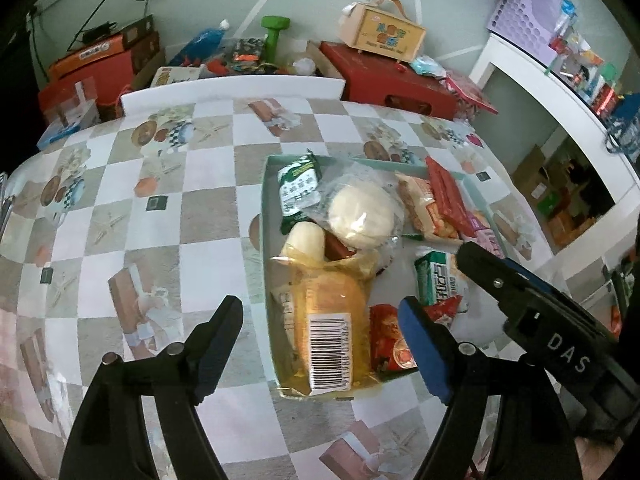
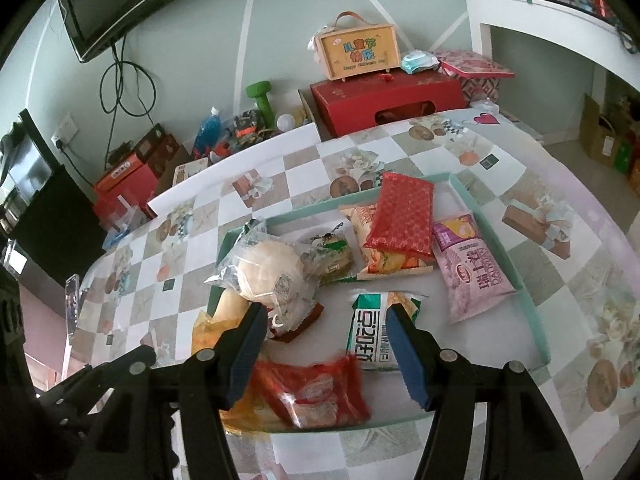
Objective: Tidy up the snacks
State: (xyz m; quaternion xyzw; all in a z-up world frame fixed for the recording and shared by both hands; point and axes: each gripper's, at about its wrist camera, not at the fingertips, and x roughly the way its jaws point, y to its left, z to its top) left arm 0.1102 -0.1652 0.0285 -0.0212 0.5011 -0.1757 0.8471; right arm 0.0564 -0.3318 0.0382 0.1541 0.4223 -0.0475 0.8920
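While the shallow teal-rimmed rectangular tray (image 2: pixel 532 300) on the checked tablecloth (image 1: pixel 160 200) is already filled with snacks, the crinkled red plastic snack packet (image 2: pixel 316 388) is seen lying crosswise directly under the wide-open, empty right gripper (image 2: pixel 324 356), the likewise open left gripper (image 1: pixel 316 344) being farther off.

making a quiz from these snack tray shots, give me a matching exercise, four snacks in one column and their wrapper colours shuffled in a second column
Snacks:
1. round bun
2. long bread with the barcode label
3. flat quilted packet
4. packet by the tray's right wall

Colours:
A. pink
B. clear yellow
C. clear, colourless
D. red

Pairs: 1-C, 2-B, 3-D, 4-A
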